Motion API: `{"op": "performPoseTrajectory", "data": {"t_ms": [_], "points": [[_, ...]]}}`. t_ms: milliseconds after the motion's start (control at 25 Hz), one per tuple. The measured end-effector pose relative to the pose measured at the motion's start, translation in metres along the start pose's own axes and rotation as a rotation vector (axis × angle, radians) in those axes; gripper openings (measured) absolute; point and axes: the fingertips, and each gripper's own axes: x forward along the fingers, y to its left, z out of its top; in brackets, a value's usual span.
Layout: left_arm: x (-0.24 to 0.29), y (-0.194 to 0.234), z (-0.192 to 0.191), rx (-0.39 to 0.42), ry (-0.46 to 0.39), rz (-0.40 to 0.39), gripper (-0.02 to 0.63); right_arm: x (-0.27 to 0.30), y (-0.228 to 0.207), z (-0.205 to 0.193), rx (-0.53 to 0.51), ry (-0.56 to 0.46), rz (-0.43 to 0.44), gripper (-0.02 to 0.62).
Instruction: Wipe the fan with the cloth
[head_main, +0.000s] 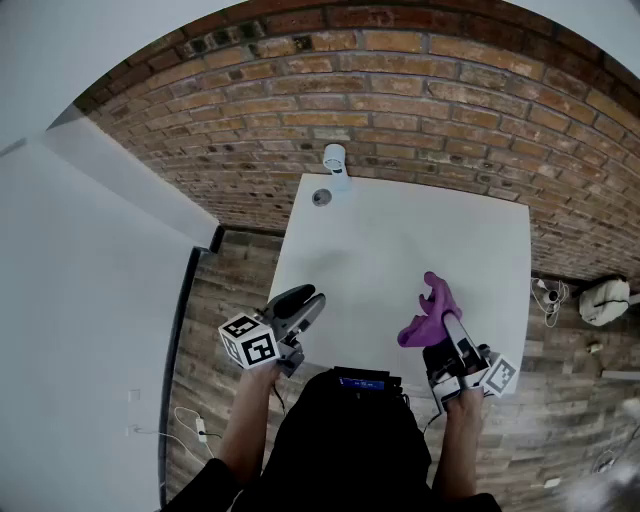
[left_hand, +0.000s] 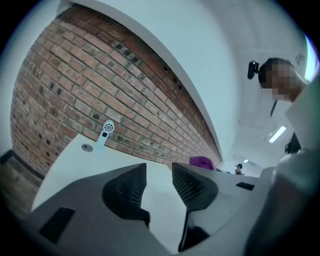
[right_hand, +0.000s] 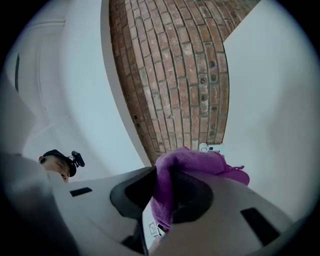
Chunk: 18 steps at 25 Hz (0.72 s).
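A small white handheld fan (head_main: 335, 161) stands at the far edge of the white table (head_main: 370, 250), against the brick wall; the same fan (left_hand: 106, 131) shows far off in the left gripper view and, tiny, the fan (right_hand: 204, 147) peeks past the cloth in the right gripper view. My right gripper (head_main: 447, 335) is shut on a purple cloth (head_main: 430, 312), which bunches up above its jaws; the cloth (right_hand: 192, 167) fills the gap between them. My left gripper (head_main: 305, 305) hovers over the table's near left edge, open, nothing between its fingers.
A small round grey disc (head_main: 321, 197) lies on the table just in front of the fan. A white wall panel (head_main: 90, 300) runs along the left. On the wooden floor at right lie a white bag (head_main: 606, 298) and a cable.
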Motion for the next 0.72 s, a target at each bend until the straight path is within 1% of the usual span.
{"op": "performPoseTrajectory", "data": {"t_ms": [120, 200, 280, 360, 400, 520, 600, 720], "points": [[0.027, 0.043, 0.023, 0.120, 0.004, 0.054, 0.168, -0.001, 0.001, 0.006, -0.019, -0.012, -0.016, 0.066], [0.048, 0.079, 0.040, 0.188, -0.002, 0.085, 0.217, -0.004, -0.002, 0.009, -0.033, -0.031, -0.037, 0.066], [0.075, 0.118, 0.054, 0.239, 0.002, 0.104, 0.281, -0.007, -0.005, 0.012, -0.046, -0.064, -0.072, 0.066], [0.104, 0.156, 0.061, 0.276, 0.035, 0.112, 0.332, -0.007, -0.004, 0.012, -0.062, -0.104, -0.106, 0.066], [0.118, 0.175, 0.064, 0.290, 0.062, 0.116, 0.345, -0.007, -0.003, 0.011, -0.071, -0.121, -0.122, 0.066], [0.159, 0.233, 0.074, 0.334, 0.139, 0.140, 0.347, 0.000, -0.002, 0.006, -0.104, -0.157, -0.179, 0.066], [0.190, 0.266, 0.078, 0.376, 0.183, 0.145, 0.345, 0.003, 0.005, 0.004, -0.144, -0.173, -0.221, 0.066], [0.234, 0.298, 0.075, 0.455, 0.248, 0.103, 0.345, 0.002, 0.017, 0.000, -0.218, -0.187, -0.292, 0.066]]}}
